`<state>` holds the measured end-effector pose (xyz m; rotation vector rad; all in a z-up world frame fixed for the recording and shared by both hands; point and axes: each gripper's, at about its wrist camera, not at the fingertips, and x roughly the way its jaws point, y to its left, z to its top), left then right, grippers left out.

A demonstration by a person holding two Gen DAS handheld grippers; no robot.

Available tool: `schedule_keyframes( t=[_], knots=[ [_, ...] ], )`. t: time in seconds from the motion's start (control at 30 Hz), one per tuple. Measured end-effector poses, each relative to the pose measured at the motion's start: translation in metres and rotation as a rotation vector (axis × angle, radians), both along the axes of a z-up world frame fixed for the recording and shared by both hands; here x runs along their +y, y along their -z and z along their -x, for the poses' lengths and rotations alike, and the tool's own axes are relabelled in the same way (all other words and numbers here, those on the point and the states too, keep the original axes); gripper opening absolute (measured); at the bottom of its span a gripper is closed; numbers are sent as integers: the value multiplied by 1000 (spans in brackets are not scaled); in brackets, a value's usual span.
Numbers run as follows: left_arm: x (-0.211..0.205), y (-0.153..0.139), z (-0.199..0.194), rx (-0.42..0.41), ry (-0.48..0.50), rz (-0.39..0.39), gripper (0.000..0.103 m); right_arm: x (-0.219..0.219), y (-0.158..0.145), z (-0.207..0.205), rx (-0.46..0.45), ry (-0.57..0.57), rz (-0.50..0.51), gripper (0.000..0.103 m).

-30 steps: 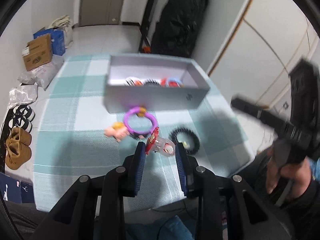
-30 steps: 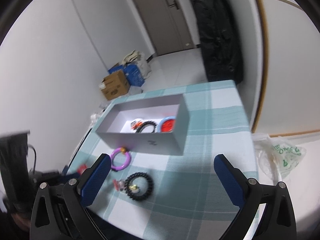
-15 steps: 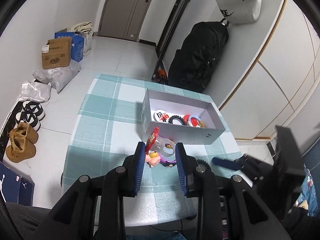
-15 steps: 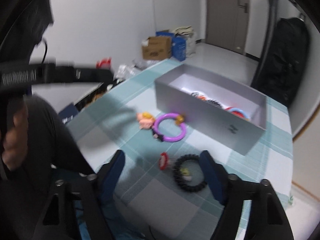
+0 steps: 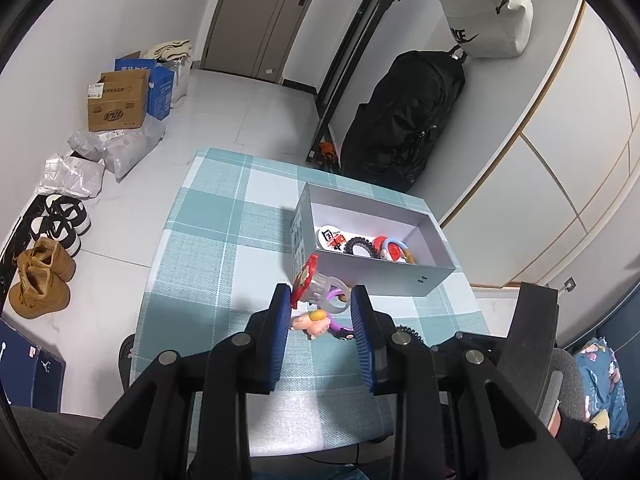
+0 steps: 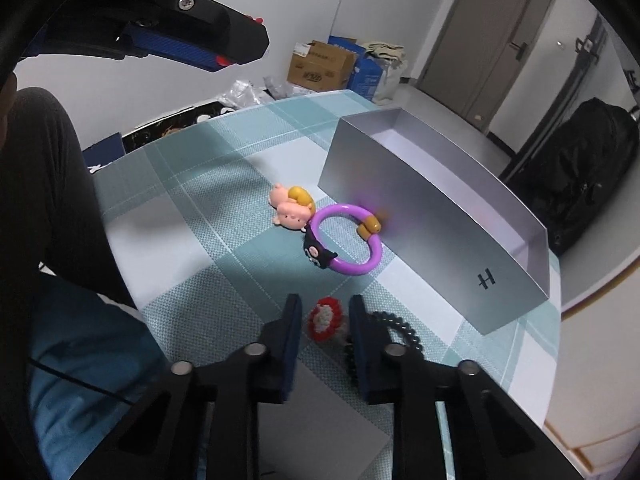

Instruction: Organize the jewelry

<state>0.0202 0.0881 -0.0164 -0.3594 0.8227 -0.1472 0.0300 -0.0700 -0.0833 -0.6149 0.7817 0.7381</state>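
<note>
My left gripper (image 5: 319, 300) is shut on a clear ring with a red flower top (image 5: 316, 286) and holds it high above the table, near the front left corner of the grey box (image 5: 372, 278). The box holds a white badge (image 5: 330, 237), a black coil bracelet (image 5: 360, 246) and a red and blue piece (image 5: 394, 250). My right gripper (image 6: 325, 312) is low over the table, its fingers on both sides of a red and white bead flower (image 6: 325, 318), jaws narrowed around it. A black bead bracelet (image 6: 394, 328) lies under its right finger. A purple ring bracelet (image 6: 348, 240) and a pink pig charm (image 6: 290, 206) lie beside the box (image 6: 432, 224).
The table has a teal checked cloth (image 5: 224, 240). The left gripper shows high at the top left of the right wrist view (image 6: 208, 40). Shoes (image 5: 40, 280), cardboard boxes (image 5: 118, 102) and a black backpack (image 5: 404, 120) stand on the floor around the table.
My left gripper has risen with the clear ring and moved toward the box. My right gripper has dropped to the table and narrowed its jaws around the red bead flower.
</note>
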Motion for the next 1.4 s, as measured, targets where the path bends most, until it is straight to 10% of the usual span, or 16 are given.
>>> schedule_keyframes(
  t=[1.4],
  knots=[
    [-44,-5,-52,3,77,-64,25,-85,-71,-98,274,271,-679,16]
  ],
)
